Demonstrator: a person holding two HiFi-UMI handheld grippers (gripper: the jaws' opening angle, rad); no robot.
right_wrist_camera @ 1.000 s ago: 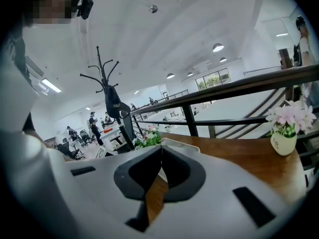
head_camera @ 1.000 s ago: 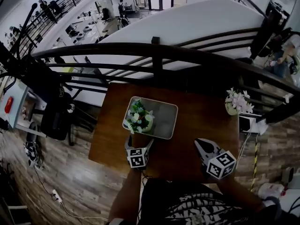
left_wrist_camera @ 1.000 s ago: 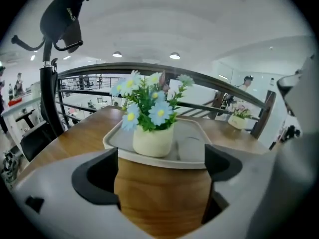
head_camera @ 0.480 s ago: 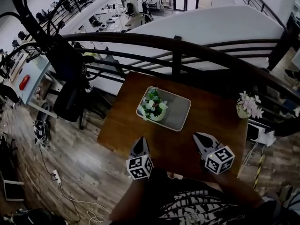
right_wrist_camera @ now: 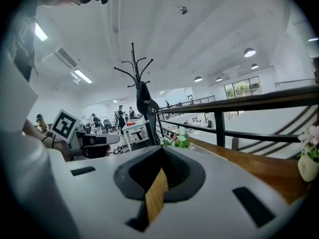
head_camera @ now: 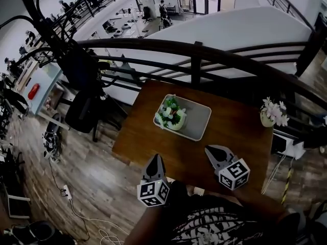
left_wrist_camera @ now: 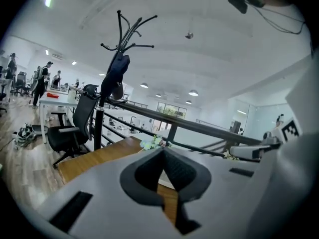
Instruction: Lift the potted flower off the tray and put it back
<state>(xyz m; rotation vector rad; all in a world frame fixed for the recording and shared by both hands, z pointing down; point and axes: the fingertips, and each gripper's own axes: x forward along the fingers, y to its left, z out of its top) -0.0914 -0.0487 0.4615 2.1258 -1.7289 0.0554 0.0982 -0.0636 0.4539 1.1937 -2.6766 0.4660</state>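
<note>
left gripper (head_camera: 155, 160) pulled back from potted flower (head_camera: 171, 117)
its fingers now shut, empty; right gripper (head_camera: 211, 151) fingers shut too; flower in tray (head_camera: 200, 122)

no legible text, no readable labels

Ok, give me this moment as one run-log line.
potted flower: in tray, unheld | left gripper: jaws shut, empty, short of tray | right gripper: jaws shut, empty, over table

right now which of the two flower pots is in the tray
The potted flower with white blooms and green leaves, at the left end of the grey tray. The pink-flowered pot stands outside it, at the right edge of the table.
</note>
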